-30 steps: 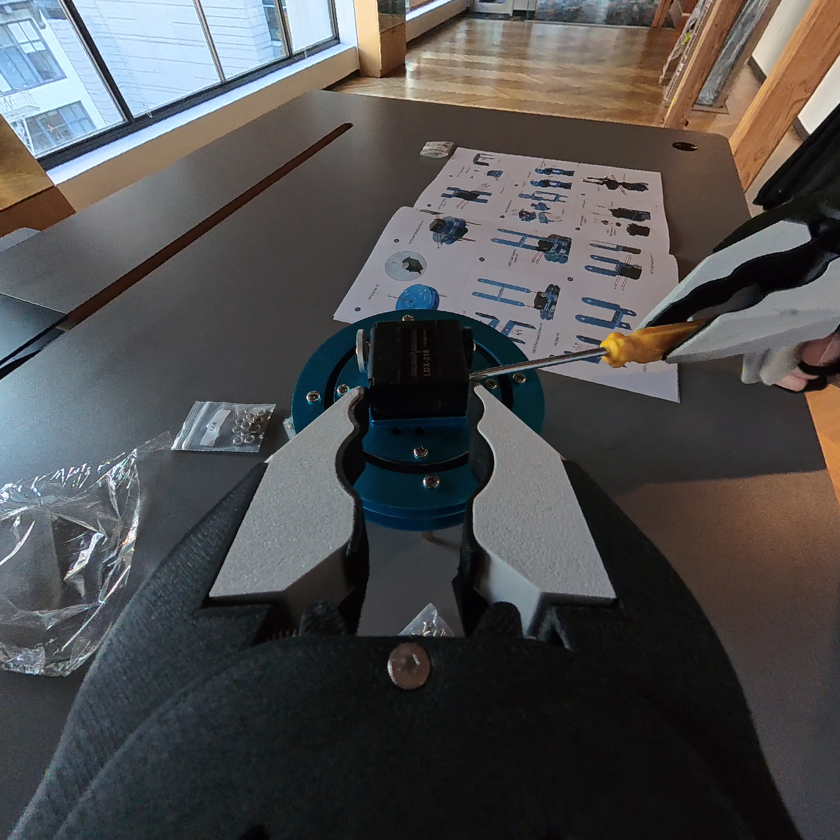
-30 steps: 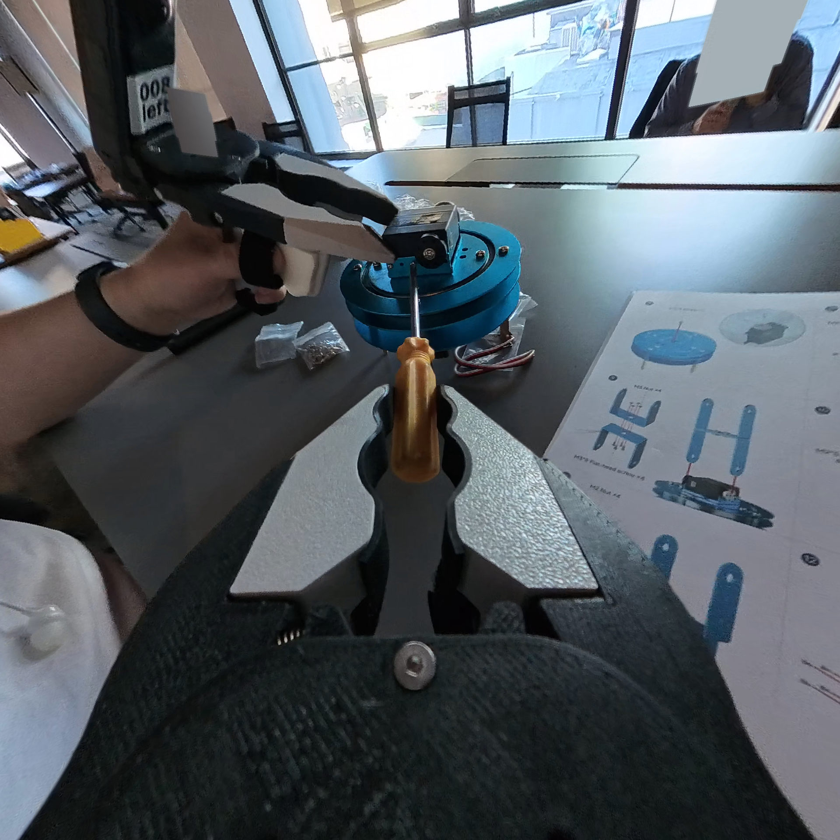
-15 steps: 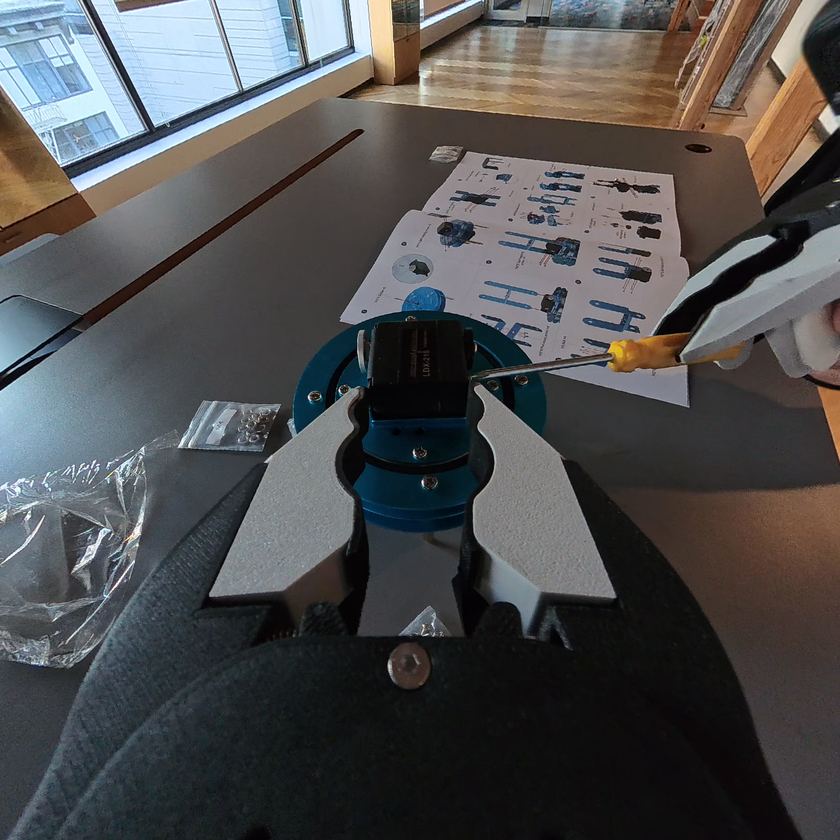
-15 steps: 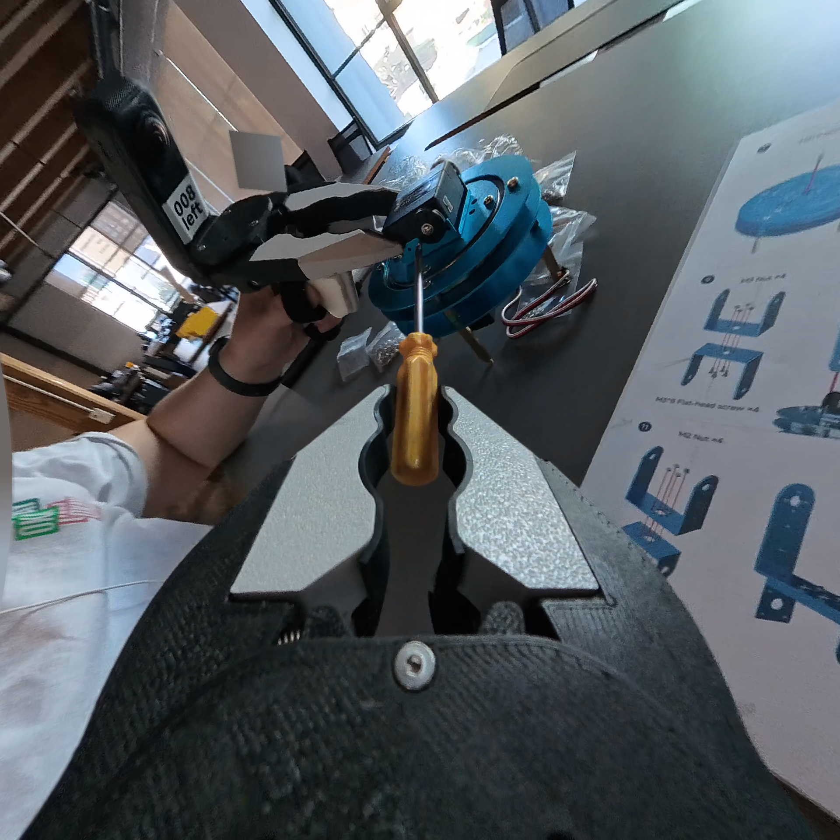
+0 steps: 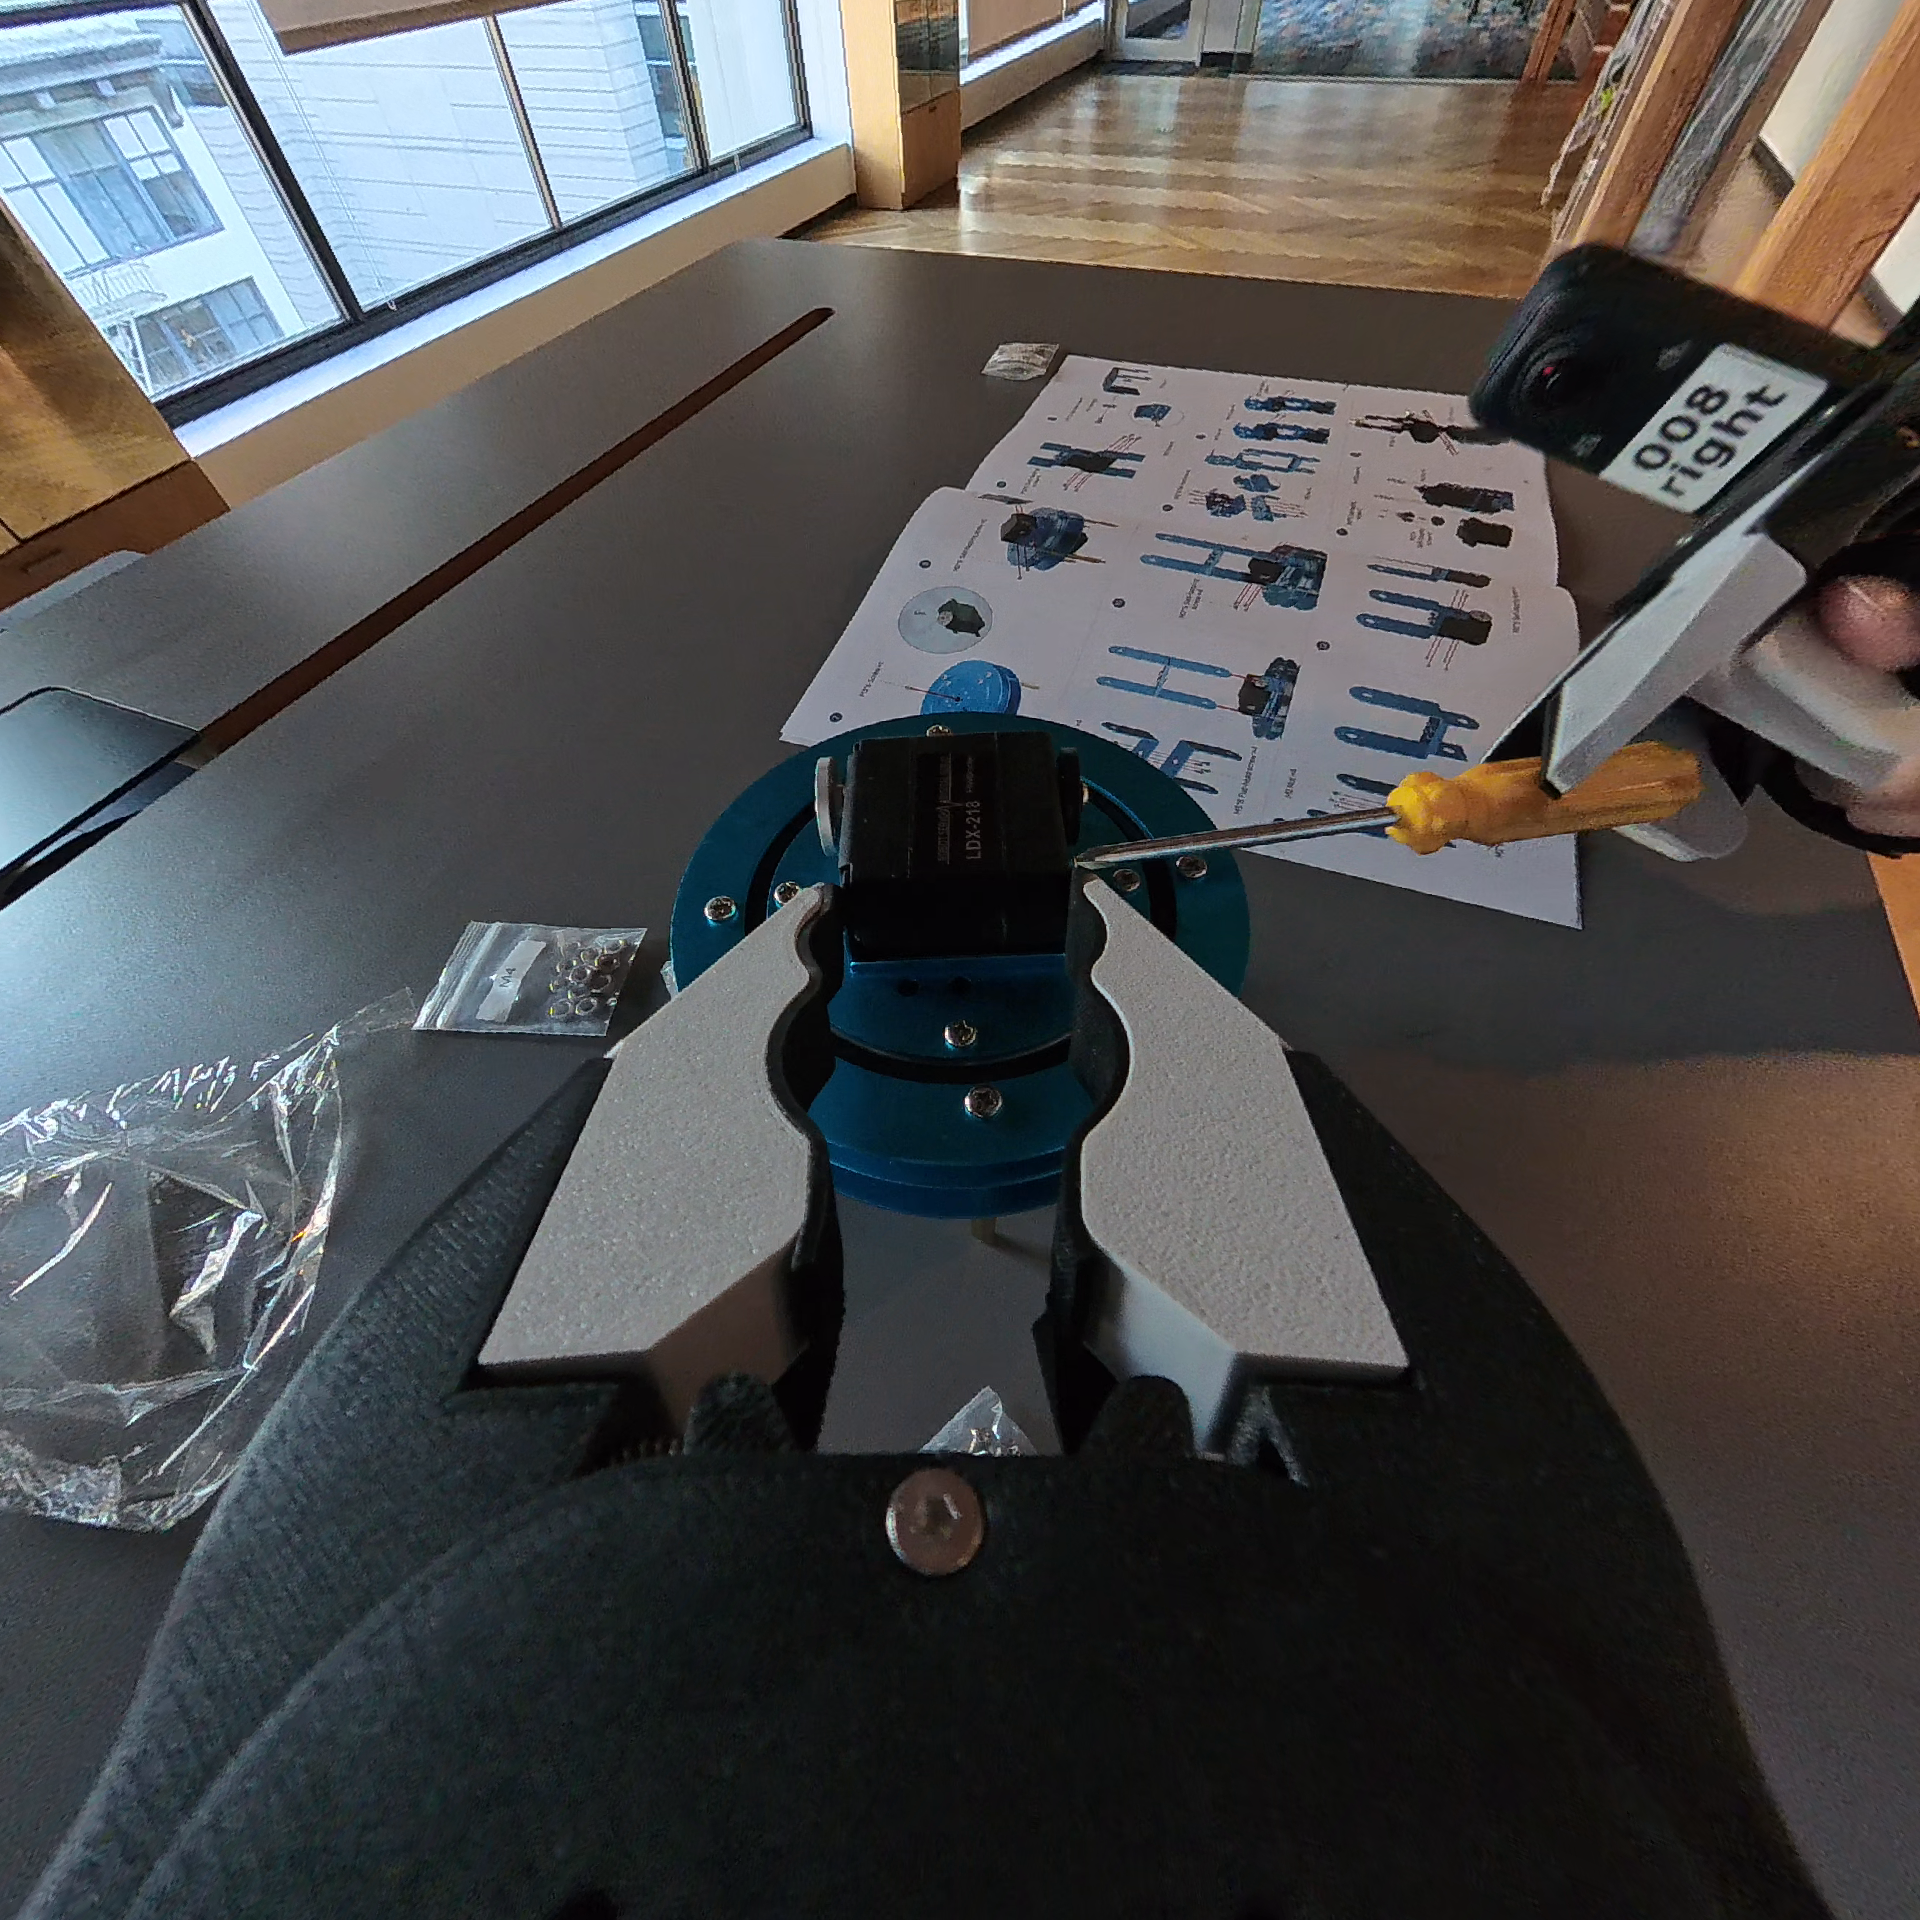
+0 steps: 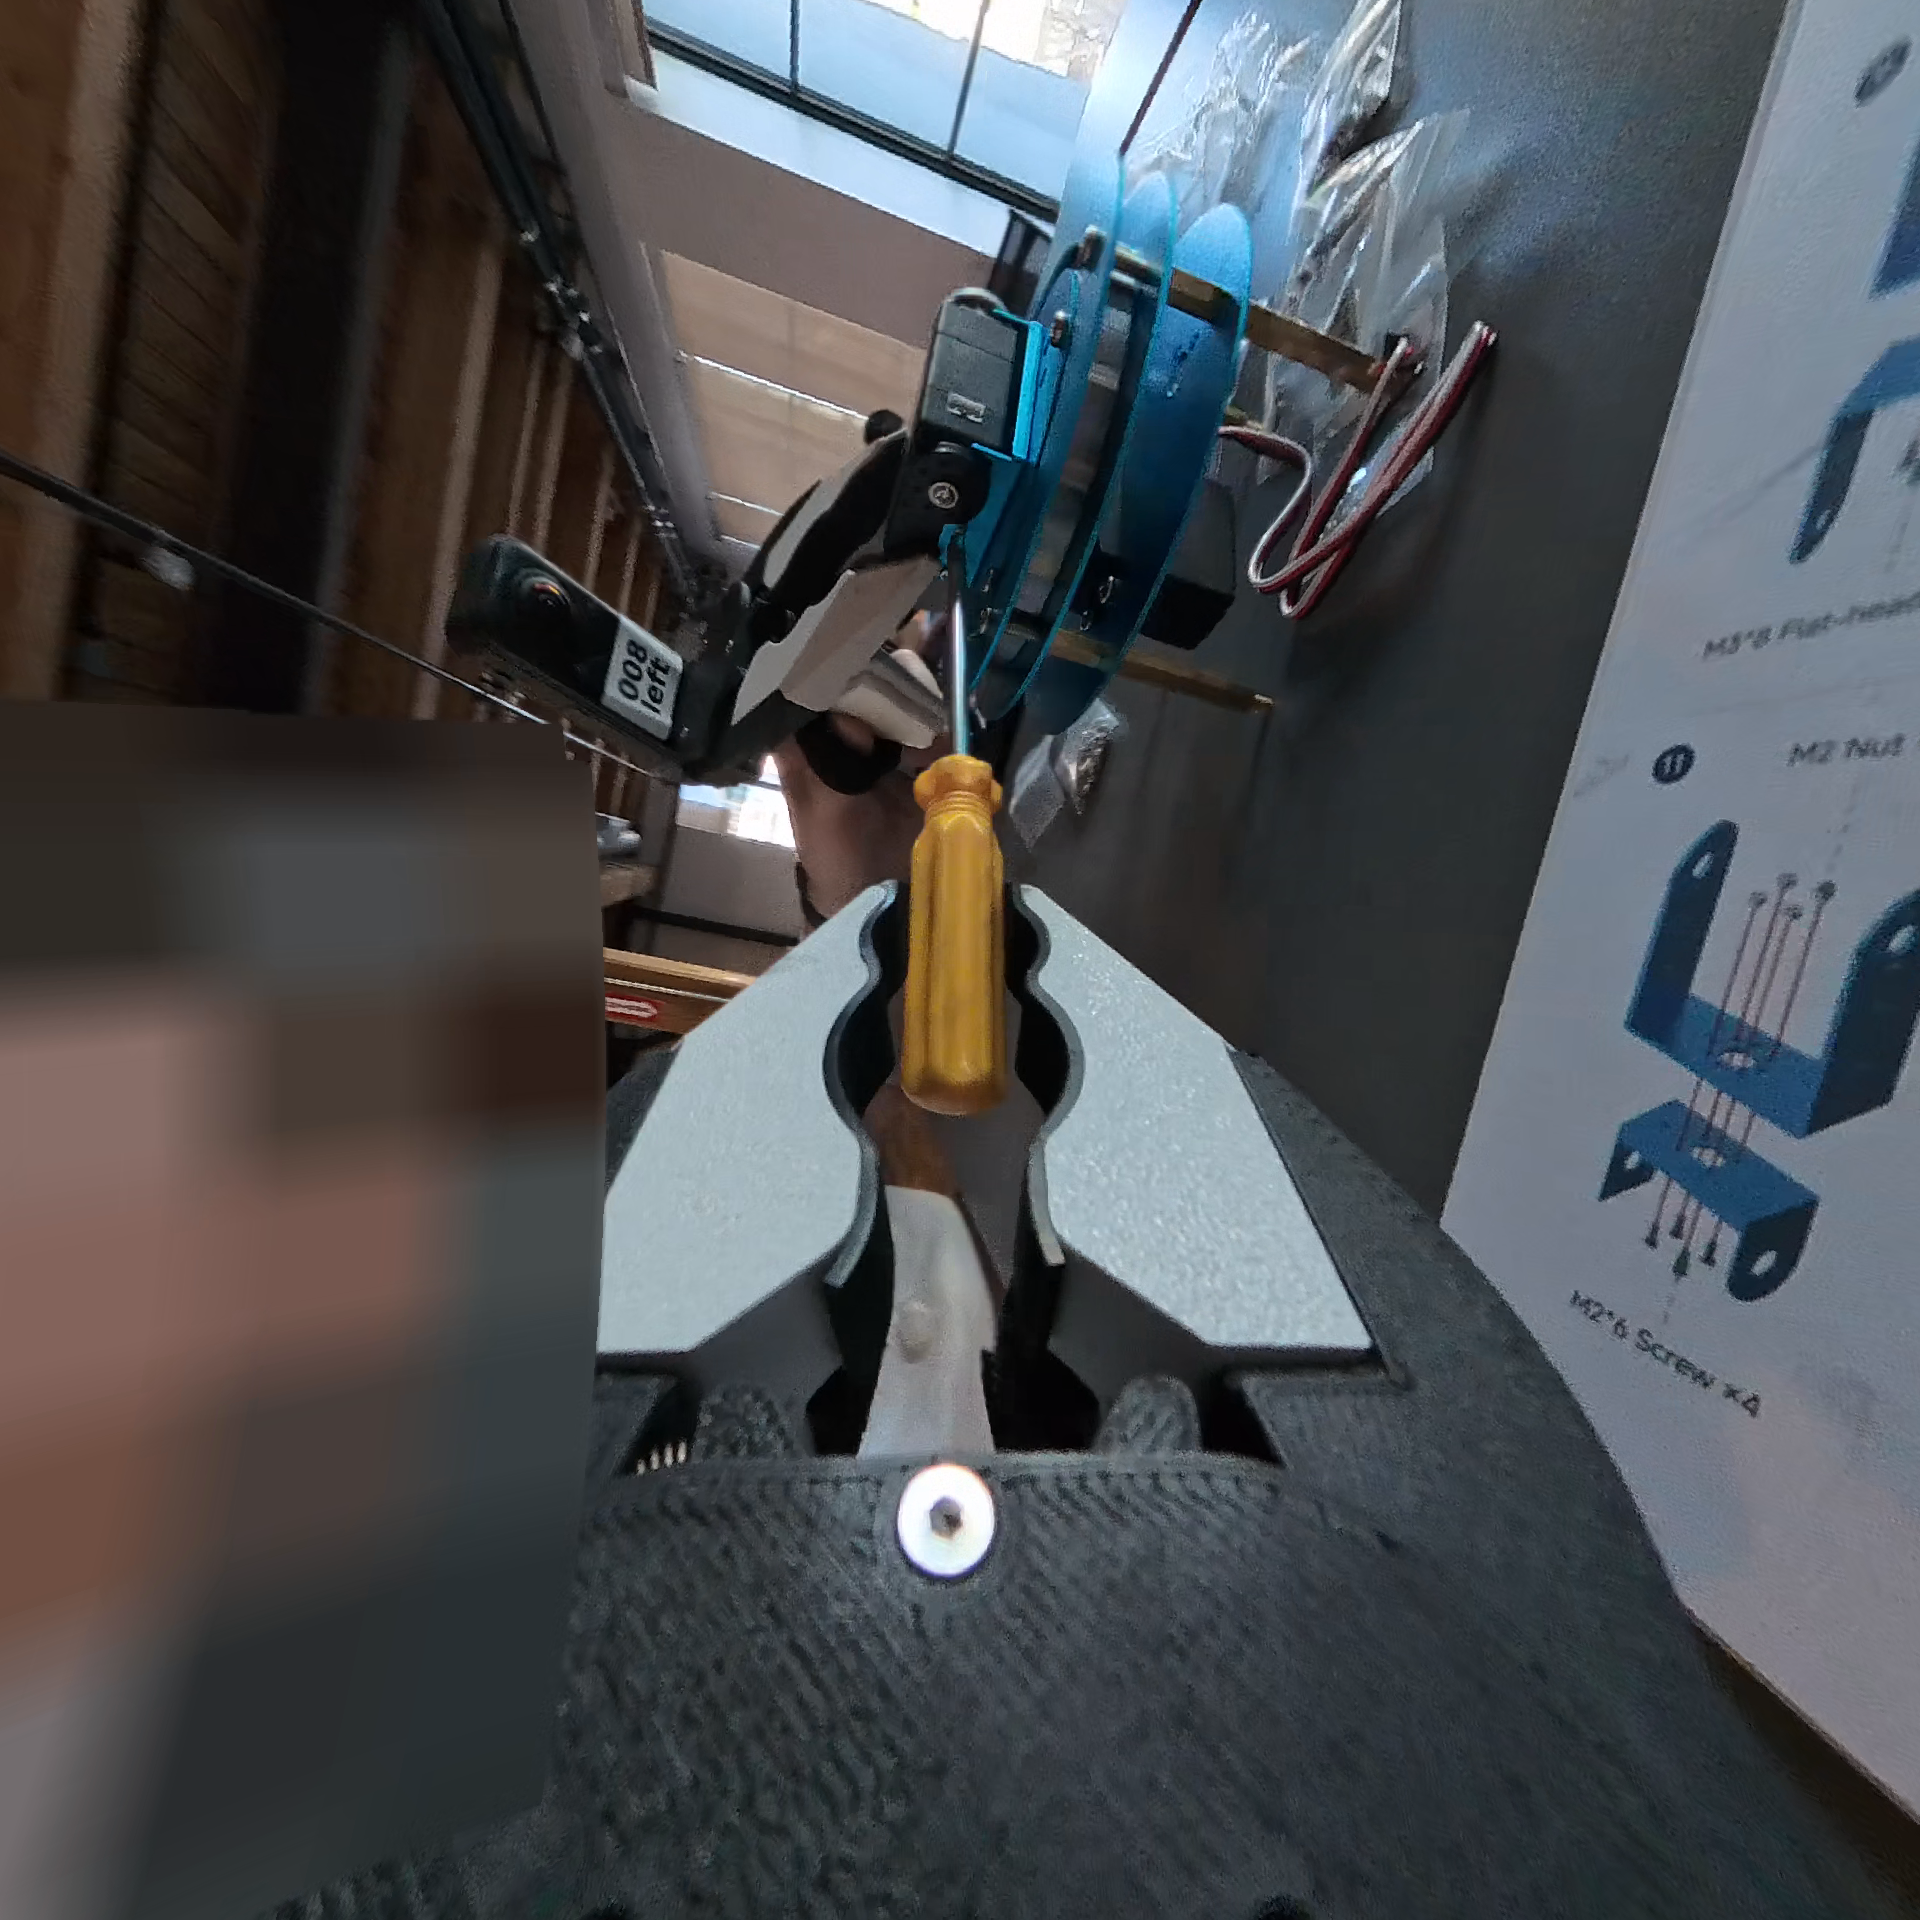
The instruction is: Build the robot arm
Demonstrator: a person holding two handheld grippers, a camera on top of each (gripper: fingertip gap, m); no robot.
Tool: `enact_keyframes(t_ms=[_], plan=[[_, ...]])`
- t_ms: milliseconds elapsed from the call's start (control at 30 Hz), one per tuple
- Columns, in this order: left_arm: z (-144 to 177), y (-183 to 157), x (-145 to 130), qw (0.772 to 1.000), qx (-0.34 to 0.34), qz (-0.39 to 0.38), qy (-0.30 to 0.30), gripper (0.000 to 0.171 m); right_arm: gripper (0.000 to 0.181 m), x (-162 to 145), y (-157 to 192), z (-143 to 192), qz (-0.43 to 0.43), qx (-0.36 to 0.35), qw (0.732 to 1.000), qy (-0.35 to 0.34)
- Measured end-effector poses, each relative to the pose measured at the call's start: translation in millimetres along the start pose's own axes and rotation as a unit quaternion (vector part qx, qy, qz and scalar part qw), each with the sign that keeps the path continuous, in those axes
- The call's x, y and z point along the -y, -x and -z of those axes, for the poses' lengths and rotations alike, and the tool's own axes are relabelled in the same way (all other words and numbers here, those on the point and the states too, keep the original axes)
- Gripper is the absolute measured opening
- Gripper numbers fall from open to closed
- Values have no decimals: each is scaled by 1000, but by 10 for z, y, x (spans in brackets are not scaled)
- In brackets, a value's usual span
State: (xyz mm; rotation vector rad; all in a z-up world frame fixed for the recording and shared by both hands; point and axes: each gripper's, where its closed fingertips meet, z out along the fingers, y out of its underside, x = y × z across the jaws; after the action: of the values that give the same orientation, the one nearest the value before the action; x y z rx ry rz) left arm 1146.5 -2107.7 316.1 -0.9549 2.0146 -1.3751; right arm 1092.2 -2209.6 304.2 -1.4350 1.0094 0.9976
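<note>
A black servo (image 5: 951, 831) sits in a blue bracket on a round blue base (image 5: 1195, 935) on the dark table. My left gripper (image 5: 951, 899) is shut on the servo, one finger on each side. My right gripper (image 6: 951, 894) is shut on the yellow handle of a screwdriver (image 6: 951, 956). Its shaft reaches forward and its tip touches the servo's (image 6: 961, 416) side near a screw. In the left wrist view the screwdriver (image 5: 1538, 800) comes in from the right, held by the right gripper (image 5: 1558, 769). The right wrist view is rolled, so the base (image 6: 1174, 343) looks on edge.
A printed instruction sheet (image 5: 1247, 582) lies behind the base. A small bag of nuts (image 5: 540, 977) and crumpled clear plastic (image 5: 156, 1247) lie to the left. Red and white wires (image 6: 1340, 520) run from under the base. The table's right edge (image 5: 1870, 935) is close.
The right gripper has rolled about a quarter turn with the screwdriver, while the tip stayed at the servo's side. The left gripper has kept its hold on the servo.
</note>
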Motion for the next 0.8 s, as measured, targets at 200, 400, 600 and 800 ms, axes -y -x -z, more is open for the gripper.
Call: enact_keyframes(t_ms=[200,400,600,800], plan=[[1,12,-1,1000,3,-1,2,41,16,-21,25,-26,-94,45,995,3],[2,16,-2,1000,4,-2,0,41,16,-45,51,-47,-190,80,978,5],[3,16,-1,1000,5,-3,-2,41,16,-22,37,-32,-248,112,962,-7],[4,17,0,1000,5,-4,-1,41,16,-42,68,-44,-246,116,962,1]])
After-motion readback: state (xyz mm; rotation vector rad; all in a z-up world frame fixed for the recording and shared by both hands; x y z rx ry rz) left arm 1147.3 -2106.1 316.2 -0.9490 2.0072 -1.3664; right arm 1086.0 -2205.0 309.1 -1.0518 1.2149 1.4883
